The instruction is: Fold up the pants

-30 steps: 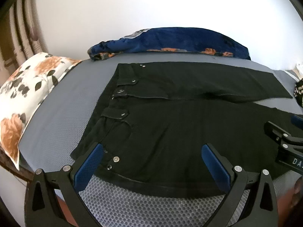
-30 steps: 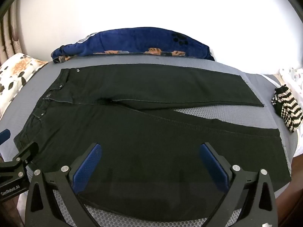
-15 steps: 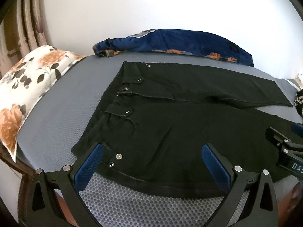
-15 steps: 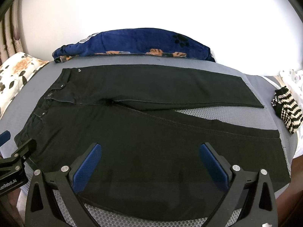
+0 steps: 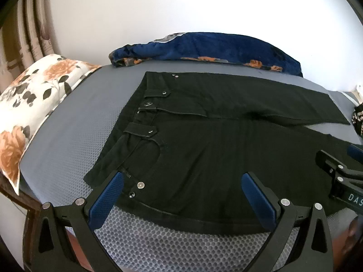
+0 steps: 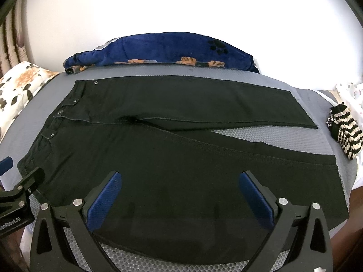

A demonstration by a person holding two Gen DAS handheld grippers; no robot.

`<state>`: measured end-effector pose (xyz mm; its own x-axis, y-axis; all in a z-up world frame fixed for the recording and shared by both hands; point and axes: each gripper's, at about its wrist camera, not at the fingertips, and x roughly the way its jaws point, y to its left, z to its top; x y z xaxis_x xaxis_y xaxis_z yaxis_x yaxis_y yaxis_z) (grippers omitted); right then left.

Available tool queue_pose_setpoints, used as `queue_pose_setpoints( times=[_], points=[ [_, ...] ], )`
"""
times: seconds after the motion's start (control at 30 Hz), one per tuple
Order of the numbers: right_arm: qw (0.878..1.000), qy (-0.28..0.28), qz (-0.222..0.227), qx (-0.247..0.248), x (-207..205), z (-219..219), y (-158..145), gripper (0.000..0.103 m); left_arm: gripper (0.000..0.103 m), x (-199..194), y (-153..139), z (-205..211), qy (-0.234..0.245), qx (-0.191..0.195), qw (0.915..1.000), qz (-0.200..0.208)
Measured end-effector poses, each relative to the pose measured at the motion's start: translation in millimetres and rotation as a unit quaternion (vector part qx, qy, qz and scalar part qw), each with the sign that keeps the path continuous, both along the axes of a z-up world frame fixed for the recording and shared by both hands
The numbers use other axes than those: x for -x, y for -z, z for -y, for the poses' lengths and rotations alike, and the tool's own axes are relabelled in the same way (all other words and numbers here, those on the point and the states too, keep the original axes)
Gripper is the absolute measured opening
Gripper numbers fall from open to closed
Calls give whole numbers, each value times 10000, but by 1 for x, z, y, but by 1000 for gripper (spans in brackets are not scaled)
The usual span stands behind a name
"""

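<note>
Black pants (image 5: 215,149) lie flat and spread on a grey mesh-covered bed, waistband to the left, both legs running right. They also fill the right wrist view (image 6: 181,158), legs parted in a narrow V. My left gripper (image 5: 181,181) is open and empty, hovering over the near waist corner by the rivets. My right gripper (image 6: 180,181) is open and empty over the near leg. Each gripper's tip shows at the other view's edge.
A floral pillow (image 5: 29,113) lies at the left end of the bed. A dark blue blanket (image 6: 158,49) is bunched along the far edge by the white wall. A black-and-white striped knit item (image 6: 347,133) sits at the right. The grey mattress cover (image 5: 74,122) surrounds the pants.
The left gripper has drawn back and shifted slightly left, so more of the pillow and bed shows. The right gripper has barely moved. The pants lie as before.
</note>
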<state>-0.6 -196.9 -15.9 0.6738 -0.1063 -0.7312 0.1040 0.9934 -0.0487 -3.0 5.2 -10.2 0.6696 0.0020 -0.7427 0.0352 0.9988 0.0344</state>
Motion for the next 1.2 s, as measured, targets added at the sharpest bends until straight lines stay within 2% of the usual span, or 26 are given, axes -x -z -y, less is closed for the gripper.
queue_pose_setpoints(
  times=[1.2],
  points=[
    [10000, -15, 18, -17, 1, 0, 0, 102, 103, 1, 6, -1, -26, -32, 10000, -90]
  ],
)
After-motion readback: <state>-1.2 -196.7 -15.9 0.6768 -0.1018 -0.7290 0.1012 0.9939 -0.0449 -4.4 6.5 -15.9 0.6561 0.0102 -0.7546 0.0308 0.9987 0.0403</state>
